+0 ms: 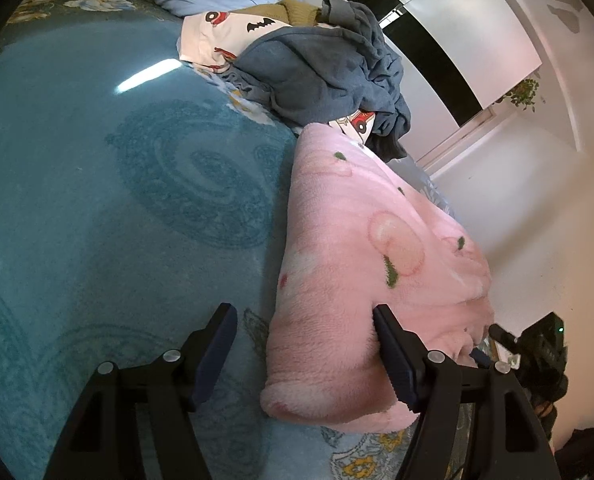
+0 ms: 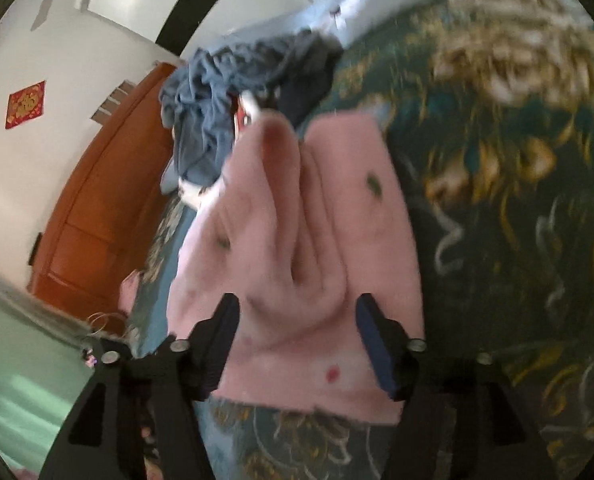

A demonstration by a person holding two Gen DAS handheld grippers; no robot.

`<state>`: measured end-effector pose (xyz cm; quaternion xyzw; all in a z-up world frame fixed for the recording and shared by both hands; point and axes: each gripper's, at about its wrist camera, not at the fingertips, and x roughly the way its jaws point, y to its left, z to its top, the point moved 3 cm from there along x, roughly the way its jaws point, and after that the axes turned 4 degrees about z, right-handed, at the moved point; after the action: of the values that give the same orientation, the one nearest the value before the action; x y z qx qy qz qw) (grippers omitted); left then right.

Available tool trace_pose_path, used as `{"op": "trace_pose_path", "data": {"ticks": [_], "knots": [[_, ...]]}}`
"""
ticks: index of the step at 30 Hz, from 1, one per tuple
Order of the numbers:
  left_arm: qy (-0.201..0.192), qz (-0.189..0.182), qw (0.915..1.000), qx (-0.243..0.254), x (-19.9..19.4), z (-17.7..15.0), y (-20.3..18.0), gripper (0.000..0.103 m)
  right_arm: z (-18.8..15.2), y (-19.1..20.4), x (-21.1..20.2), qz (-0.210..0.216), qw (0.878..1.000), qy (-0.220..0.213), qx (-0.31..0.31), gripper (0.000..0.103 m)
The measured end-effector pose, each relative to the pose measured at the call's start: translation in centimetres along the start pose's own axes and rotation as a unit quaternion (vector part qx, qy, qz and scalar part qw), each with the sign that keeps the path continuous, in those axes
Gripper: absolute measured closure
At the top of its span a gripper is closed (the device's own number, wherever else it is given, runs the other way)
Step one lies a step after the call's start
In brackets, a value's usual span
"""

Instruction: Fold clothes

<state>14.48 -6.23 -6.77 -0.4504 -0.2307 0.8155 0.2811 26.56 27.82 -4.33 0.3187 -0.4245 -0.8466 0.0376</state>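
On the teal bedspread (image 1: pixel 97 200), beside the clothes pile (image 1: pixel 321 76), the soft, thick pink garment (image 1: pixel 357 248) is lying limp, both the left gripper (image 1: pixel 305 354) and the right gripper (image 2: pixel 295 344) are gaping and holding nothing, best pinching its folded edge.

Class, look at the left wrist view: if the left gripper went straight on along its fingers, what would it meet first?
Probably the pink blanket: the left gripper is open, its rolled edge already between the fingers. Beyond lies the blue clothes pile. Depth is uncertain.
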Motion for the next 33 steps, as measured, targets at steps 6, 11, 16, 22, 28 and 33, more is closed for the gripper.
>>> {"op": "trace_pose_path", "data": {"ticks": [6, 11, 16, 22, 28, 33], "knots": [[0.000, -0.004, 1.0000, -0.003, -0.2, -0.1, 0.1, 0.030, -1.2, -1.2, 0.6, 0.042, 0.998, 0.028, 0.035, 0.040], [0.000, -0.007, 1.0000, -0.006, -0.2, -0.1, 0.1, 0.030, -1.2, -1.0, 2.1, 0.049, 0.997, 0.036, 0.047, 0.037], [0.000, -0.009, 0.9999, -0.008, -0.3, -0.2, 0.1, 0.030, -1.0, 1.2, 2.2, 0.039, 0.999, 0.026, 0.013, 0.068], [0.004, -0.039, 0.9992, -0.004, -0.6, -0.3, -0.3, 0.028, -0.2, 3.9, -2.4, 0.093, 0.995, -0.036, -0.025, 0.071], [0.021, -0.036, 0.9990, 0.016, -0.1, -0.6, -1.1, 0.027, -1.8, -1.8, -3.0, 0.026, 0.999, -0.031, 0.037, 0.071], [0.022, -0.031, 0.9992, 0.015, -0.3, -0.6, -1.2, 0.027, -3.0, -4.3, -2.4, 0.041, 0.994, -0.025, 0.094, 0.066]]}}
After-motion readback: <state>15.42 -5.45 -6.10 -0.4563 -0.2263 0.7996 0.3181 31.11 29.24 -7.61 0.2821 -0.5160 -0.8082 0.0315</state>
